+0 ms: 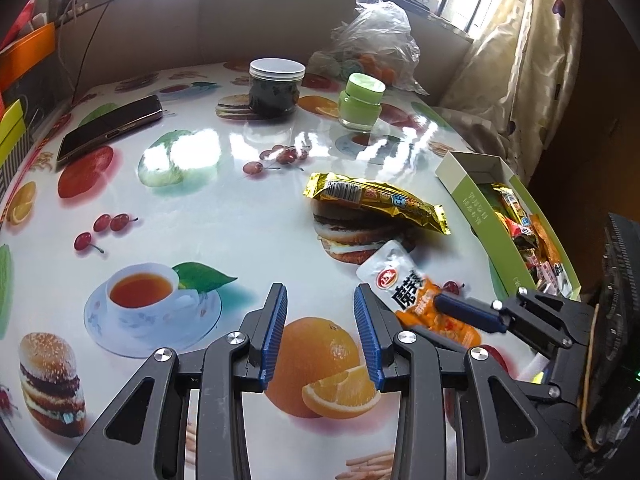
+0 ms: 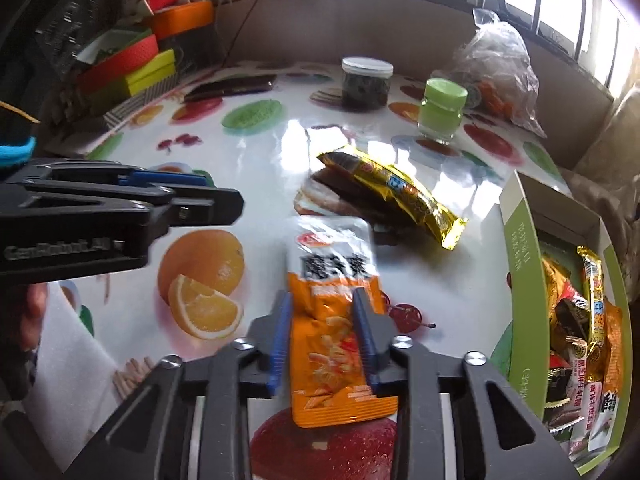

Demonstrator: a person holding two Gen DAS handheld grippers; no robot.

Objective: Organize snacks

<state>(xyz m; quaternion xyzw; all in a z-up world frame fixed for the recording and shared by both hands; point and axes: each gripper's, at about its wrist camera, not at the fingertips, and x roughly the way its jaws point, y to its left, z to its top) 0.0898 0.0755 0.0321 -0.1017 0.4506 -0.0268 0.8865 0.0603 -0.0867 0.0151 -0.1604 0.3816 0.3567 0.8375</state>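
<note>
The left gripper (image 1: 320,300) points steeply down at the counter (image 1: 224,216), its blue pads apart with nothing between them. To its right, the right gripper (image 2: 322,304) also slants downward, jaws closed on the orange snack packet (image 2: 332,320), one pad pressing each side. In the right wrist view, a hand (image 2: 30,312) shows beneath the left gripper's body.
</note>
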